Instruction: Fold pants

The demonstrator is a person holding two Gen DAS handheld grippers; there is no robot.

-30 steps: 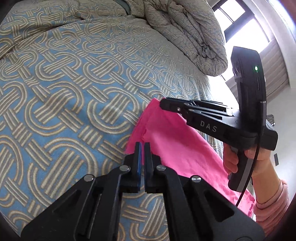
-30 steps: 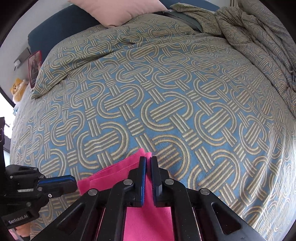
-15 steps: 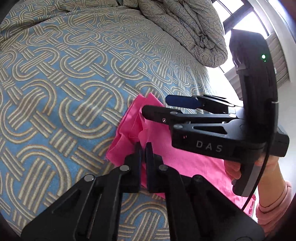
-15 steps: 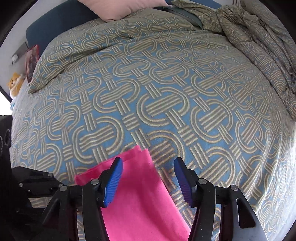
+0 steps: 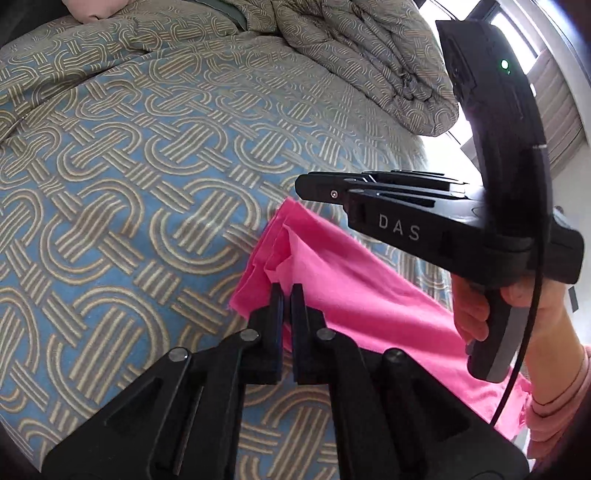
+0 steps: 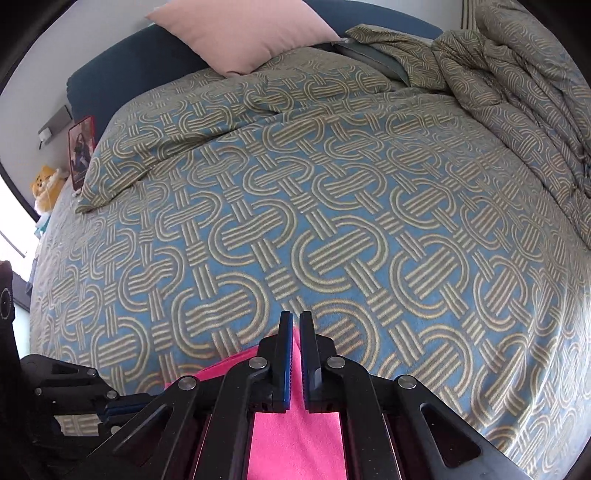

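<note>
Pink pants (image 5: 343, 295) lie on the patterned bed (image 5: 147, 166), near its edge, layered folds bunched at the far end. Left gripper (image 5: 287, 295): fingers nearly pressed together over the pants' near edge, fabric seen in the slit; a true pinch cannot be told. Right gripper (image 6: 295, 325): fingers drawn close, narrow gap, tips above the pants' end, holding nothing visible. Pink pillow (image 6: 243, 33) at the headboard.

Flat bedspread (image 6: 332, 221) lies open ahead; heaped duvet (image 6: 535, 92) and pillow (image 6: 243, 33) block its far side.
</note>
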